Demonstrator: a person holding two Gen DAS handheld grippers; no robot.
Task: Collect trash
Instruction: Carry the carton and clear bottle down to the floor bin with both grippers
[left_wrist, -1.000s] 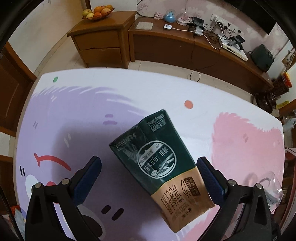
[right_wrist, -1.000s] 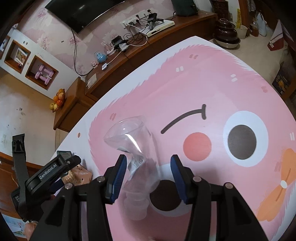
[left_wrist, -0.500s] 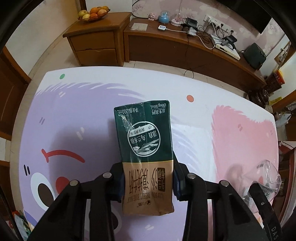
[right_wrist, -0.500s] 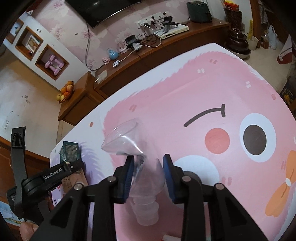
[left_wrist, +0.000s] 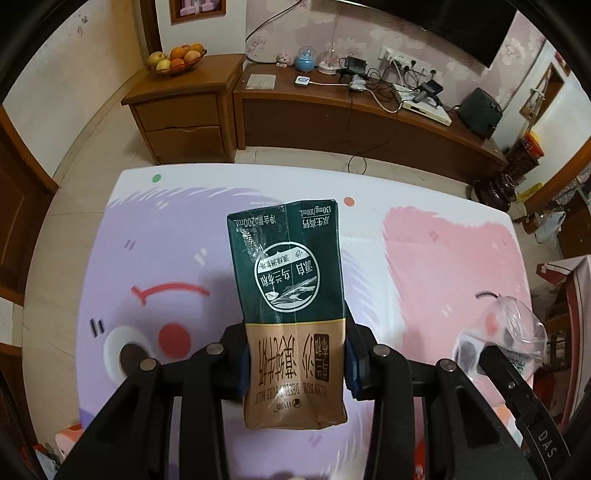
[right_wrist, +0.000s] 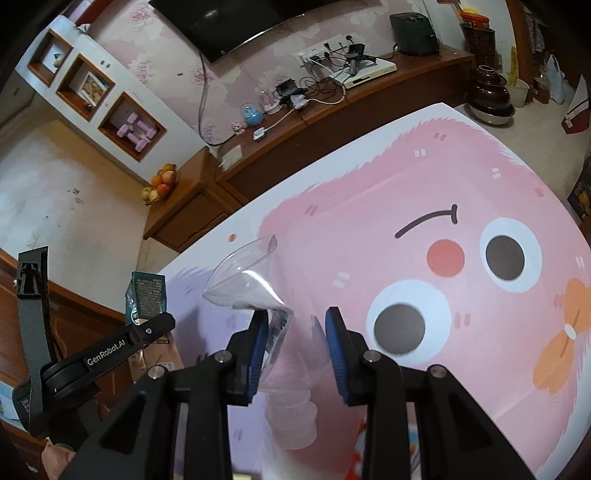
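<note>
My left gripper is shut on a flattened green and brown milk carton and holds it up above the cartoon table mat. My right gripper is shut on a crushed clear plastic bottle, cap end toward me, lifted over the pink part of the mat. The bottle also shows in the left wrist view at the far right. The carton and the left gripper show at the left of the right wrist view.
A wooden TV bench with cables and small devices runs along the wall beyond the table. A low cabinet carries a fruit bowl. Dark pots stand on the floor at the far right.
Both grippers closed on their items a second ago and have since lifted them. The views tilted up, showing more of the room; the carton now stands straight between the left fingers.
</note>
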